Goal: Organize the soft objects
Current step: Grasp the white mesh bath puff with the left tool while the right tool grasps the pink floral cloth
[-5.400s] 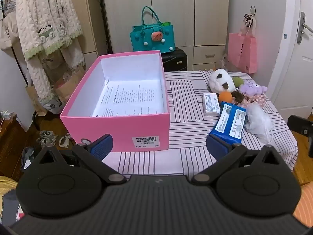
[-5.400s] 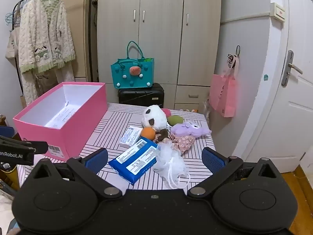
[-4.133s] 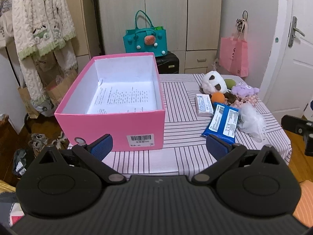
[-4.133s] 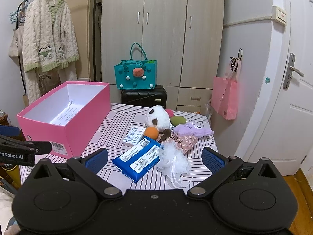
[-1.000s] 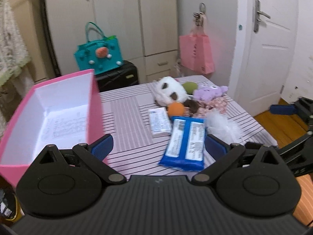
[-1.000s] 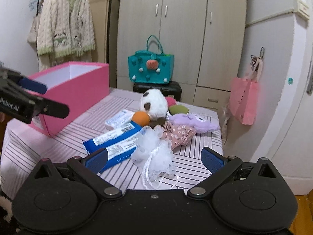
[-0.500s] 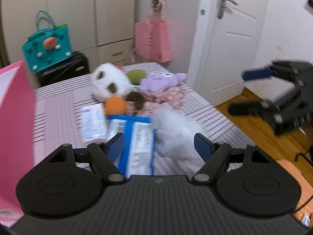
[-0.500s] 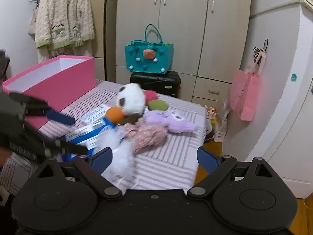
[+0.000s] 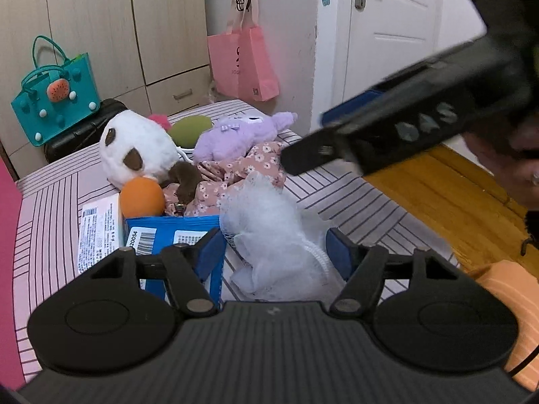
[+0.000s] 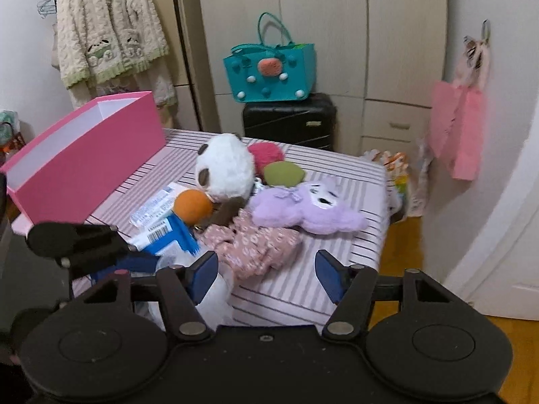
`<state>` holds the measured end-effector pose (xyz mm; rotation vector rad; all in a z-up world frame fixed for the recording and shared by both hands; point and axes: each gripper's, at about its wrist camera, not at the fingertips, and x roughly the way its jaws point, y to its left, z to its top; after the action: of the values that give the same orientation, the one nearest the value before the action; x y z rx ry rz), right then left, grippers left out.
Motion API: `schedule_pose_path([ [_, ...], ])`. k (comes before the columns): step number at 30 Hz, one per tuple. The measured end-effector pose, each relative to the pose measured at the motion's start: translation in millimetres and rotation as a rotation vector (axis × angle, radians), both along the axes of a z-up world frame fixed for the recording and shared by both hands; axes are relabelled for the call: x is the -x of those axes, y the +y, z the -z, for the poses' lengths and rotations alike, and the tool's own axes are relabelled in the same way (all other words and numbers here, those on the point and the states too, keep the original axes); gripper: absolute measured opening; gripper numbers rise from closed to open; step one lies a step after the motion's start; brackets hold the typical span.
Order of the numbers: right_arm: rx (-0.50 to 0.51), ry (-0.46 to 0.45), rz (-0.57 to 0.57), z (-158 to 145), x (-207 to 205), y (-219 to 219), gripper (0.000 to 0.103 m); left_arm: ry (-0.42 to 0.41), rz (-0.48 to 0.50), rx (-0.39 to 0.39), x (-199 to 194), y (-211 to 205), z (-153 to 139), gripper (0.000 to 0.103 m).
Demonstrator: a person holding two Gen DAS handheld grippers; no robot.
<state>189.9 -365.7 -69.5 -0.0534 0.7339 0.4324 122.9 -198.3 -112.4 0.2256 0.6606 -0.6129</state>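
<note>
A striped cloth (image 10: 337,175) covers the desk. Behind its far edge a black suitcase (image 10: 289,119) stands on the floor with a teal tote (image 10: 271,67) on top, against tall beige wardrobes (image 10: 320,17). A pink paper bag (image 9: 244,57) hangs from a hook on the wall past the desk's far right corner, beside a white door (image 9: 397,33). A cream knitted cardigan (image 10: 107,27) hangs on a rail beyond the far left corner. Wooden floor (image 9: 434,195) shows off the right edge, and some colourful packets (image 10: 394,165) lie on the floor near the far right corner.
</note>
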Motion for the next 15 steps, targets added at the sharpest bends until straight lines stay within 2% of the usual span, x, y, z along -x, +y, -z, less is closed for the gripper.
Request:
schedule_pose_path([
  [3,-0.041,0.041,-0.022,7.3,-18.8,4.4,0.069,-0.007,0.004,-0.013,-1.4,-6.9,5.5,0.07],
  [6,-0.068,0.096,-0.032,18.1,-38.0,8.2,0.069,0.025,0.008,-0.011,-4.6,-11.8,13.6,0.07],
  [10,-0.119,0.169,-0.037,32.2,-58.9,10.7,0.069,0.047,-0.016,0.02,-11.6,-12.1,19.8,0.07],
  [13,-0.15,0.211,-0.037,42.1,-70.1,12.7,0.069,0.048,-0.03,0.04,-13.4,-10.5,20.3,0.06],
  [15,-0.17,0.229,-0.029,48.6,-75.3,11.8,0.069,0.038,-0.038,0.043,-13.8,-9.3,20.8,0.048],
])
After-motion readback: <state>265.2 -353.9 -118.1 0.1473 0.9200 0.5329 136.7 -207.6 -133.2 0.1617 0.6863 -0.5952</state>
